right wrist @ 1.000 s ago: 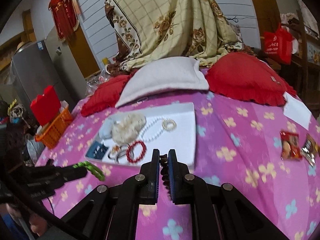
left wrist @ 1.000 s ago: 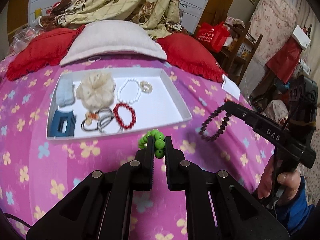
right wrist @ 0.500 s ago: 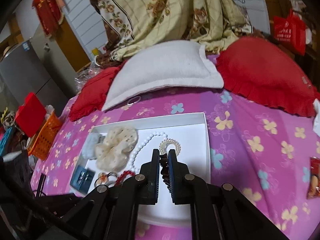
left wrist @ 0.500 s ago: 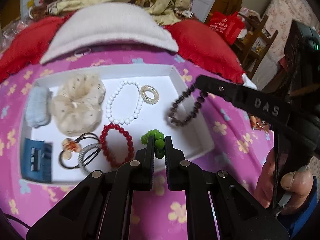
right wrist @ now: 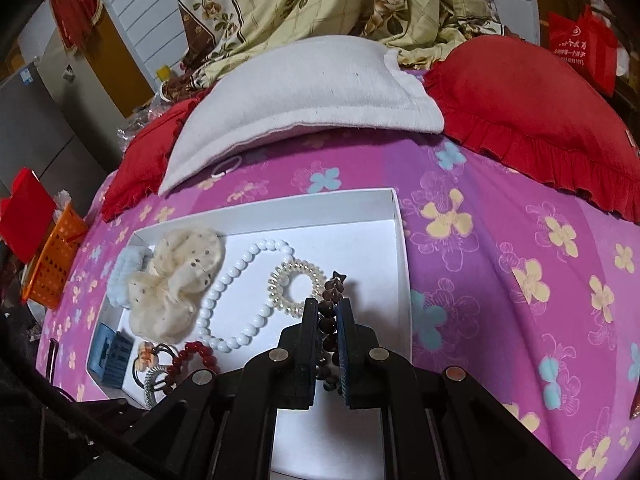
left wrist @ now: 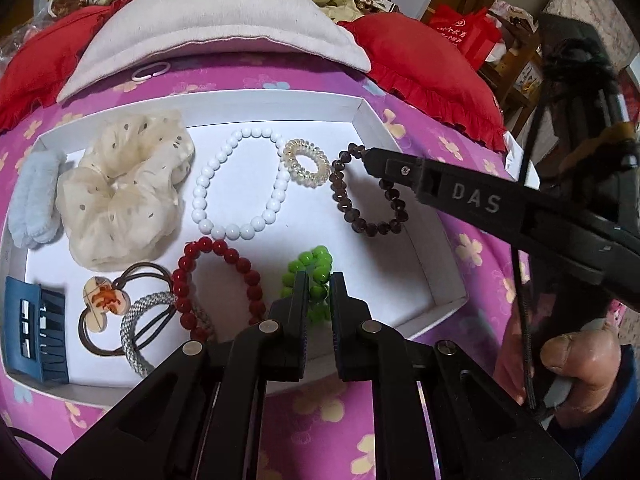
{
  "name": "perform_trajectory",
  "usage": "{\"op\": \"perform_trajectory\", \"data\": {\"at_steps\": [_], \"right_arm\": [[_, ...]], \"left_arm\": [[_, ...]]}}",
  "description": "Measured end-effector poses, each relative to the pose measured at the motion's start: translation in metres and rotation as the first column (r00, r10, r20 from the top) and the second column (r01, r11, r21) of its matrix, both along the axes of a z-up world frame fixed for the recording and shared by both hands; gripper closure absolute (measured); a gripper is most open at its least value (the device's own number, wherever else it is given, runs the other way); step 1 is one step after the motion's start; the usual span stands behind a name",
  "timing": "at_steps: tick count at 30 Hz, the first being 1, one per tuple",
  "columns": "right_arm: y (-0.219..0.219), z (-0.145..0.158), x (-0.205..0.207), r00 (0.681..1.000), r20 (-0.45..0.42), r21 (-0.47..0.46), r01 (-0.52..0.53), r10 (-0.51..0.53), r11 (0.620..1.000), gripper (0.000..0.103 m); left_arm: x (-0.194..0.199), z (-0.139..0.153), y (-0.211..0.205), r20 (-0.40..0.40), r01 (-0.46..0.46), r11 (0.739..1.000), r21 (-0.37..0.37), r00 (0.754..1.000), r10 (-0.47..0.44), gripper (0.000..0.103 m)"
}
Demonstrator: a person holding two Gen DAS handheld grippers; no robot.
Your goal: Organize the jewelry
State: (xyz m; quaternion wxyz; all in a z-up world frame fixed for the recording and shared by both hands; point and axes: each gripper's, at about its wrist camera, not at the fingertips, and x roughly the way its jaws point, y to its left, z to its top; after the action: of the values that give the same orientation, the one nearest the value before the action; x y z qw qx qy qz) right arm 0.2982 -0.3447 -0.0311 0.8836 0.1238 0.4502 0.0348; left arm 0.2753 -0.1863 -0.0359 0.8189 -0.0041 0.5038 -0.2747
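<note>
Green bracelet (left wrist: 311,280) pinched in left tongs (left wrist: 318,285), over white tray (left wrist: 404,152).

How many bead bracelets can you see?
4: white and red lying in the tray; green in the left gripper; brown in the right gripper.

A grey-white pillow (right wrist: 304,96) lies on the pink flowered bedspread (right wrist: 500,280), flanked by a red frilled cushion (right wrist: 532,120) on the right and another red cushion (left wrist: 40,60) on the left. Behind them a cream floral quilt (right wrist: 312,4) is heaped against the wall, with a red shopping bag (right wrist: 580,48) at the far right. Off the bed's left side stand an orange basket (right wrist: 52,256), a red box (right wrist: 24,224) and a grey cabinet (right wrist: 36,128).
</note>
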Motion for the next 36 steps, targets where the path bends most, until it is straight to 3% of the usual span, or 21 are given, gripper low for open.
{"op": "perform_trajectory", "data": {"at_steps": [5,11,14,17,21,23,25,27,34,36], "right_arm": [[-0.003,0.013,-0.012,0.999,0.029,-0.002,0.021,-0.021,1.000,0.077],[0.003,0.035,-0.046,0.998,0.064,-0.023,0.010,-0.008,1.000,0.076],[0.011,0.043,-0.071,0.996,0.087,-0.046,-0.003,0.007,0.999,0.072],[0.020,0.048,-0.100,0.994,0.105,-0.053,-0.012,0.018,0.999,0.067],[0.036,0.048,-0.136,0.993,0.116,-0.034,-0.015,0.019,0.999,0.064],[0.044,0.047,-0.153,0.992,0.123,-0.022,-0.009,0.012,1.000,0.062],[0.052,0.047,-0.170,0.992,0.129,0.000,-0.001,0.001,1.000,0.061],[0.058,0.048,-0.186,0.990,0.138,0.026,0.008,-0.011,1.000,0.061],[0.086,0.054,-0.232,0.987,0.160,0.028,0.029,-0.033,0.999,0.060],[0.093,0.054,-0.239,0.987,0.159,0.018,0.026,-0.029,0.999,0.059]], "left_arm": [[-0.020,0.021,0.009,0.036,0.005,1.000,-0.015,0.999,-0.004,0.080],[-0.055,0.057,0.034,0.137,-0.037,0.999,-0.030,0.990,0.041,0.069],[-0.076,0.075,0.055,0.213,-0.091,0.996,-0.014,0.973,0.092,0.056],[-0.099,0.088,0.075,0.306,-0.167,0.986,0.026,0.940,0.151,0.051],[-0.135,0.103,0.095,0.456,-0.260,0.962,0.087,0.869,0.193,0.051],[-0.154,0.110,0.106,0.516,-0.303,0.949,0.085,0.828,0.218,0.045],[-0.173,0.117,0.118,0.567,-0.344,0.937,0.058,0.784,0.253,0.025],[-0.193,0.126,0.132,0.612,-0.387,0.922,0.020,0.734,0.295,0.023],[-0.229,0.137,0.170,0.619,-0.491,0.871,-0.025,0.676,0.399,0.023],[-0.240,0.137,0.181,0.621,-0.533,0.845,-0.035,0.651,0.436,0.022]]}}
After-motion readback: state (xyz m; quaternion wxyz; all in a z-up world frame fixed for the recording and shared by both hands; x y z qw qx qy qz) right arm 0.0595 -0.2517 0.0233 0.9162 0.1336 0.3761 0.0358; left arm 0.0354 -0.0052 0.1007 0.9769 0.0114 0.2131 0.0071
